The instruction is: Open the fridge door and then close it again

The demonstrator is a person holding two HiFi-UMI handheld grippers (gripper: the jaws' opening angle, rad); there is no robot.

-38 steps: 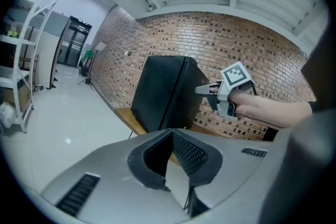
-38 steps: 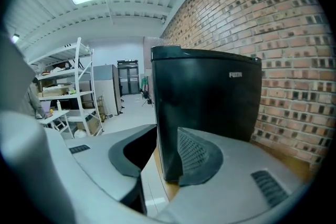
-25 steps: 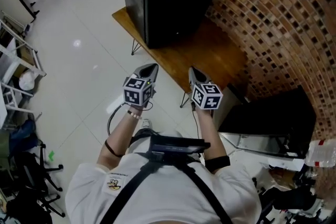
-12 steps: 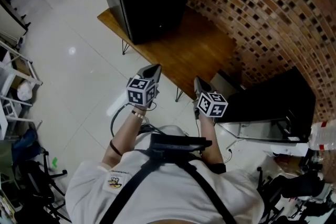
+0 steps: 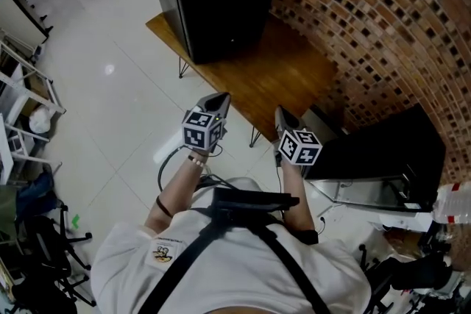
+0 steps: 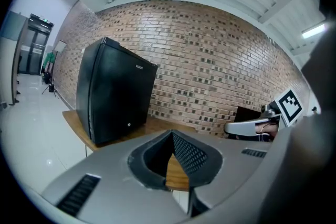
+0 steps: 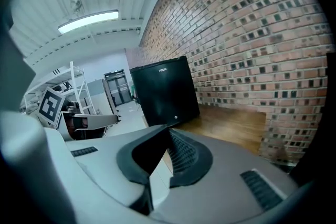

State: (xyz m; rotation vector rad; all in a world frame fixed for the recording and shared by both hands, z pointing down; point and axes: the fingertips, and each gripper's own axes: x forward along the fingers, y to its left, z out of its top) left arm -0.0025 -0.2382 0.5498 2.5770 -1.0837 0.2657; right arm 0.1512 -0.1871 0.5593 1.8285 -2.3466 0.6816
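Over the last second both hands have drifted a little across the head view and then settled. The left gripper (image 5: pixel 218 99) and right gripper (image 5: pixel 282 116) now hang side by side by the near end of the counter (image 5: pixel 294 77), each with its fingers pressed together on nothing. The fridge (image 5: pixel 217 4) stands at the counter's far left end, door shut, well apart from both — so opening has likely not begun, and an approach is needed first.
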